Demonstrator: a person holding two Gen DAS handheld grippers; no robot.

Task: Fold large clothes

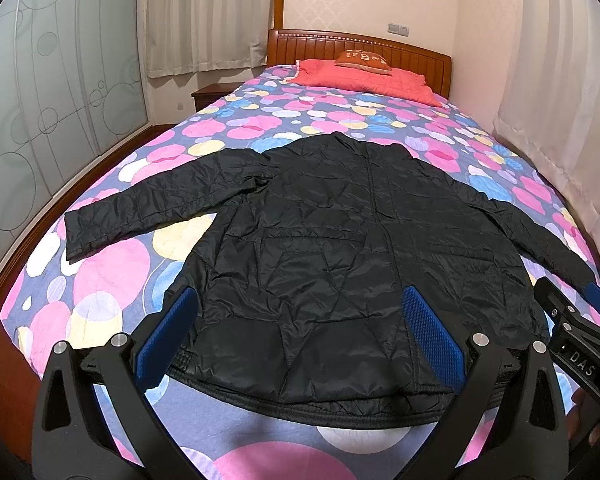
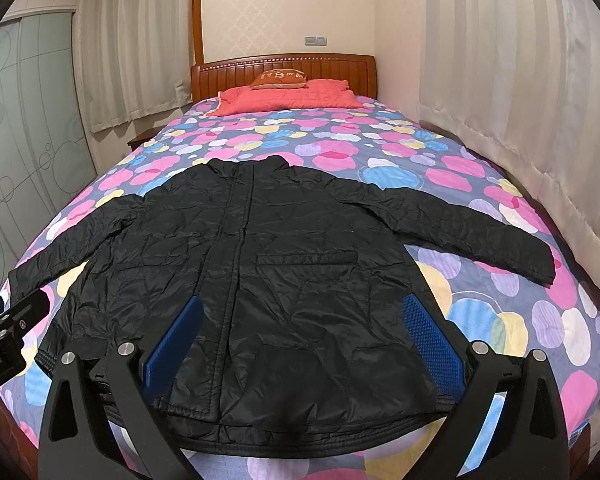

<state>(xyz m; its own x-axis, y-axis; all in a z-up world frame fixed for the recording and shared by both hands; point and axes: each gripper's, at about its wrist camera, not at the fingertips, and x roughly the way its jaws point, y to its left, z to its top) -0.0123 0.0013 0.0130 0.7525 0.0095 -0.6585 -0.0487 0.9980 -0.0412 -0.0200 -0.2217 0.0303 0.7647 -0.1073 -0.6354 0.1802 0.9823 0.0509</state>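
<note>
Both cameras look from the foot of the bed (image 1: 100,280) toward the headboard (image 2: 284,70), low over the spread jacket (image 2: 260,280), each framed by its own blue fingers (image 1: 432,336). The left view sits nearer the wardrobe side, the right nearer the curtained wall (each glimpses the other gripper at its edge). They share the jacket and pillows (image 1: 364,78).

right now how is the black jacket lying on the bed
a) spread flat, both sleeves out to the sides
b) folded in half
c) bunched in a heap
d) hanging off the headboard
a: the black jacket lies flat on the bed, a sleeve stretched to each side.
</note>
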